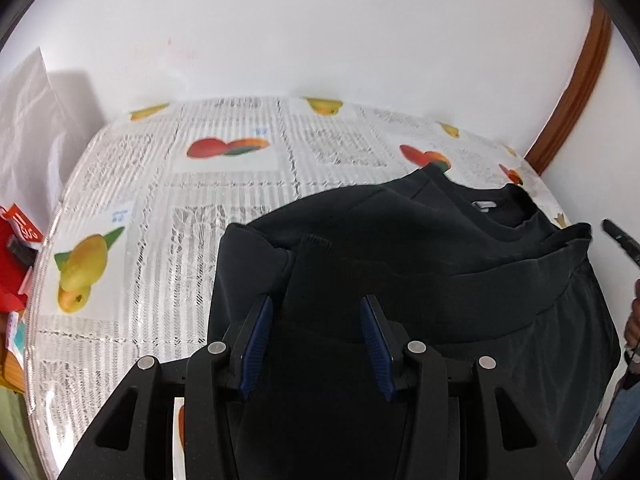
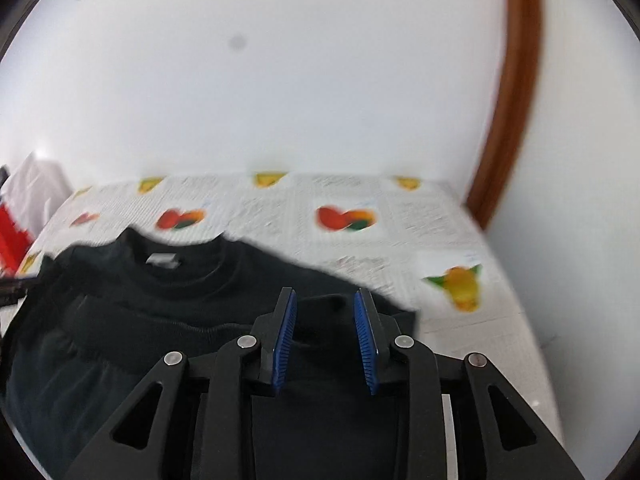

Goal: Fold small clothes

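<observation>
Both tongs, left (image 1: 316,308) and right (image 2: 325,300), stand partly apart with a sleeve cuff lying between the blue pads; whether the pads press on it I cannot tell. The black sweatshirt (image 1: 460,240) lies on the fruit-print surface (image 1: 160,208), collar toward the wall. Lay each sleeve flat across the chest, edges parallel, before letting go.

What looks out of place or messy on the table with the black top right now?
Nothing spilled or damaged. The black top lies rumpled on the fruit-print tablecloth, its hem band bunched up toward the collar, so it isn't flat yet. Red packaging clutters the table's far-left edge.
</observation>
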A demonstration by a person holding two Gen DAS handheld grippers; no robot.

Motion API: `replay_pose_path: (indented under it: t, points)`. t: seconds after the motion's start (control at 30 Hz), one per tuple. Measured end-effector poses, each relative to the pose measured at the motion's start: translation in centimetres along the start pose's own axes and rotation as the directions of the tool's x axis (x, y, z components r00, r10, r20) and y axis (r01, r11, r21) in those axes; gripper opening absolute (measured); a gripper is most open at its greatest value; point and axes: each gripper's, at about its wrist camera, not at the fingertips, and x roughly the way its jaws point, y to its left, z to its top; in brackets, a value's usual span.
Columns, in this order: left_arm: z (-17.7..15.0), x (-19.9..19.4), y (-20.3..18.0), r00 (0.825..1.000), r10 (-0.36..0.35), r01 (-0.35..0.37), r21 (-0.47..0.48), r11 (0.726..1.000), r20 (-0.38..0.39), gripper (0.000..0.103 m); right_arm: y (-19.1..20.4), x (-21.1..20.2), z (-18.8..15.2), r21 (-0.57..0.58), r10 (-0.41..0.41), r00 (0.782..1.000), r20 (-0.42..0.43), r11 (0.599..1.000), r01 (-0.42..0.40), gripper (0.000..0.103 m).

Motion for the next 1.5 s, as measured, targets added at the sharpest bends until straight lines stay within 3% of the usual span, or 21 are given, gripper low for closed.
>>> replay_pose_path:
  t: [0.07,0.13,0.2,0.33,0.4,0.47,0.5,0.57,0.6,0.63,0.73,0.8,0.9,0.97,1.03,1.17,1.33,1.4,1.5]
  points:
    - [0.0,0.3,0.1,1.000,0.001,-0.001,0.005,1.000,-0.002,0.043,-1.3,-1.3,0.3,0.027,0.007,1.000,0.024,1.000,-0.008,0.035]
    - [-0.1,0.4,0.0,1.000,0.001,-0.001,0.013,1.000,0.008,0.043,-2.2,-2.2,0.2,0.042,0.020,0.999,0.037,0.999,-0.022,0.051]
    - [-0.1,0.4,-0.2,1.000,0.001,-0.002,0.020,1.000,0.018,0.043,-2.7,-2.6,-0.4,0.036,0.044,0.999,0.030,0.998,-0.045,0.056]
    - [-0.2,0.4,-0.6,0.999,0.009,-0.011,0.035,0.999,0.037,0.043,-1.8,-0.1,-2.1,-0.009,0.035,0.998,-0.059,0.999,-0.035,0.058]
    - [-0.3,0.2,-0.7,0.998,0.017,-0.019,0.039,0.999,0.053,0.034,-1.1,2.1,-2.9,-0.028,0.008,0.995,-0.101,1.000,-0.011,0.057]
    - [-0.4,0.0,-0.5,0.997,0.036,-0.038,0.034,0.999,0.064,0.025,-0.4,4.1,-3.2,-0.037,-0.014,0.991,-0.132,0.999,0.009,0.051]
    - [-0.4,-0.1,-0.4,0.997,0.036,-0.038,0.029,0.999,0.068,0.014,-0.1,4.9,-3.3,-0.037,-0.021,0.989,-0.144,0.999,0.016,0.044]
    - [-0.3,-0.5,0.3,0.995,0.032,-0.033,0.007,0.999,0.092,0.011,0.4,6.2,-3.4,-0.043,-0.069,0.984,-0.163,0.997,0.062,0.030]
    - [-0.4,-0.9,0.8,0.994,0.023,-0.022,-0.012,1.000,0.107,0.011,0.6,6.8,-3.3,-0.057,-0.102,0.981,-0.167,0.994,0.093,0.009]
    - [-0.4,-1.1,1.1,0.993,0.023,-0.020,-0.027,0.999,0.116,0.011,0.5,6.8,-3.2,-0.058,-0.099,0.983,-0.153,0.994,0.091,0.004]
    - [-0.6,-1.2,1.7,0.993,0.017,-0.011,-0.054,0.998,0.120,0.011,-1.5,6.1,-2.7,0.039,-0.059,0.994,-0.091,0.997,0.063,0.003]
    - [-0.7,-0.6,1.4,0.994,0.039,-0.035,-0.040,0.999,0.102,0.011,-2.0,6.9,-3.0,0.068,-0.044,0.991,-0.128,0.996,0.053,0.003]
    - [-0.8,-0.3,1.1,0.995,0.054,-0.051,-0.036,0.998,0.086,0.012,-1.0,7.4,-3.1,0.014,-0.087,0.986,-0.145,0.996,0.090,0.004]
    - [-0.8,-0.4,1.1,0.995,0.064,-0.061,-0.035,0.998,0.077,0.014,-0.8,7.0,-2.9,0.000,-0.107,0.982,-0.154,0.994,0.108,0.007]
    - [-1.1,-0.6,1.1,0.996,0.062,-0.060,-0.031,0.998,0.070,0.014,-0.8,6.3,-2.8,0.010,-0.113,0.979,-0.170,0.993,0.116,0.017]
    - [-2.3,-1.7,0.8,0.994,0.087,-0.086,-0.019,0.996,0.066,0.026,-0.2,4.0,-3.5,0.018,-0.095,0.982,-0.163,0.995,0.100,0.020]
    - [-5.4,-3.6,0.8,0.994,0.100,-0.099,-0.025,0.995,0.045,0.030,3.2,0.8,-5.1,0.009,-0.055,0.988,-0.143,0.998,0.057,0.029]
    - [-6.9,-4.6,1.0,0.993,0.112,-0.111,-0.032,0.993,0.042,0.036,5.4,-0.3,-5.9,0.005,-0.011,0.989,-0.145,1.000,0.012,0.033]
    - [-9.4,-6.1,1.6,0.990,0.134,-0.132,-0.039,0.990,0.047,0.036,9.1,-1.4,-7.1,0.005,0.051,0.988,-0.144,0.999,-0.051,0.034]
